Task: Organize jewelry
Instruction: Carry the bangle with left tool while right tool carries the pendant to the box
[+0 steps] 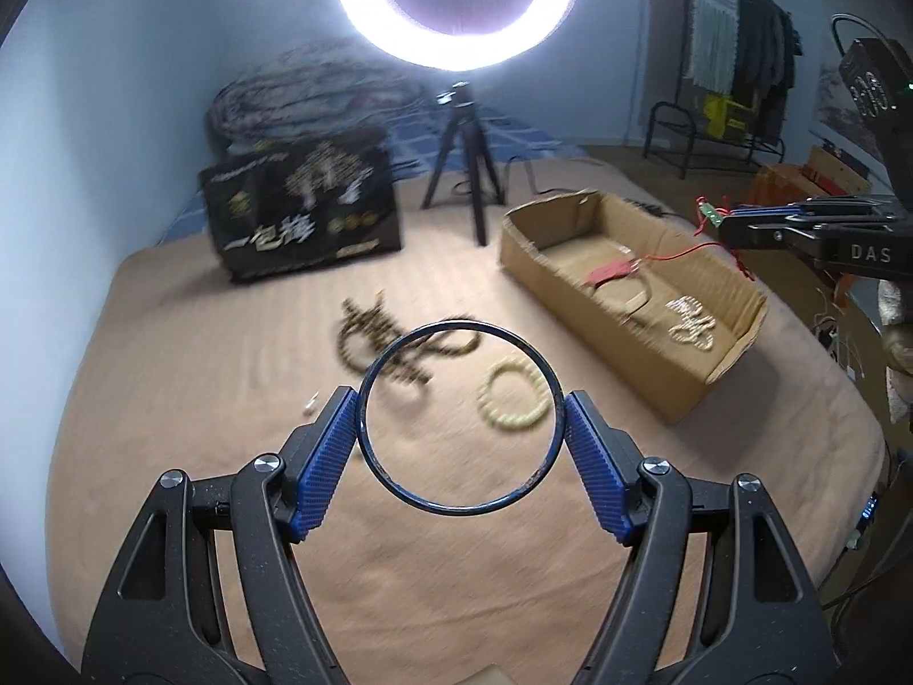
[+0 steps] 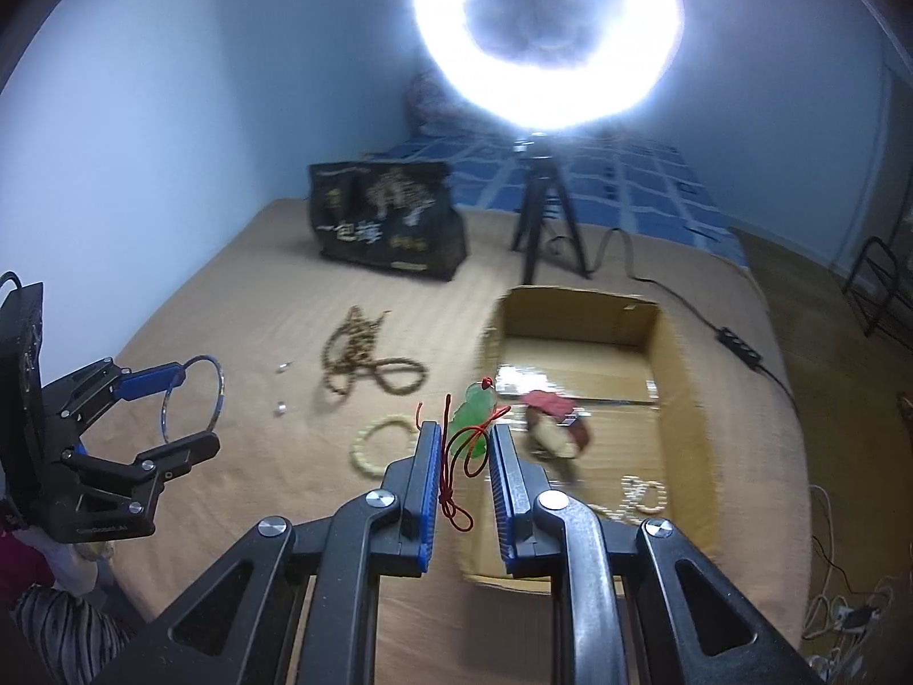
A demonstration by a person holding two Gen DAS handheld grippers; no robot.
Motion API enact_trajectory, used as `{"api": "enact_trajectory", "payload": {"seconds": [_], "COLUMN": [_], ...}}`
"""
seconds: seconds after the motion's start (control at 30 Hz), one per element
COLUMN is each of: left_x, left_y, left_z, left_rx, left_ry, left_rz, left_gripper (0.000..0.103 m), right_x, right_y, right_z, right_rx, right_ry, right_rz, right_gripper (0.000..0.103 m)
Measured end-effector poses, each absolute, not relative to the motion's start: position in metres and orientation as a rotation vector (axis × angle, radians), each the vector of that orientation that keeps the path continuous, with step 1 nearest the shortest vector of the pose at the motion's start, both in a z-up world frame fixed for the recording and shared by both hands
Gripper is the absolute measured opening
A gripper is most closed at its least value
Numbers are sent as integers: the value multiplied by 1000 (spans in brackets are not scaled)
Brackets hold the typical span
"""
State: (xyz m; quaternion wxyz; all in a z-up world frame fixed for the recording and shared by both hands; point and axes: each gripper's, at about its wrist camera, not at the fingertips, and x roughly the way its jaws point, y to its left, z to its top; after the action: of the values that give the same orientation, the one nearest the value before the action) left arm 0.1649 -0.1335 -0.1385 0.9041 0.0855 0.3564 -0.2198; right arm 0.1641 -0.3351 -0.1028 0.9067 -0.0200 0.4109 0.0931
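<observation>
My left gripper is shut on a dark blue bangle, held across its width above the tan bedspread; it also shows in the right wrist view. My right gripper is shut on a green pendant with a red cord, held over the near left edge of the open cardboard box. The box holds a red-wrapped bracelet and a pale bead bracelet. A cream bead bracelet and a brown bead necklace lie on the bedspread.
A black printed bag and a ring light on a tripod stand at the back of the bed. Two small silver pieces lie left of the necklace. A cable with a switch runs right of the box.
</observation>
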Motion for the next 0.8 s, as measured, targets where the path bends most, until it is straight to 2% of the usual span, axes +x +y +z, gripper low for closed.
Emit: {"api": "enact_trajectory", "payload": {"seconds": [0.37,0.8], "left_x": [186,205], "left_y": [-209,-271], "left_z": [-133,-152], "left_rx": [200,210], "left_ry": [717,739], "left_rz": [-555,-632], "left_gripper": [75,75], "right_x": [180,224], "right_y": [-388,-422], "right_z": [-102,-130], "right_rx": [-4,47], "right_ry": [831,850], "right_rz": [124,98], "right_gripper": [15,16]}}
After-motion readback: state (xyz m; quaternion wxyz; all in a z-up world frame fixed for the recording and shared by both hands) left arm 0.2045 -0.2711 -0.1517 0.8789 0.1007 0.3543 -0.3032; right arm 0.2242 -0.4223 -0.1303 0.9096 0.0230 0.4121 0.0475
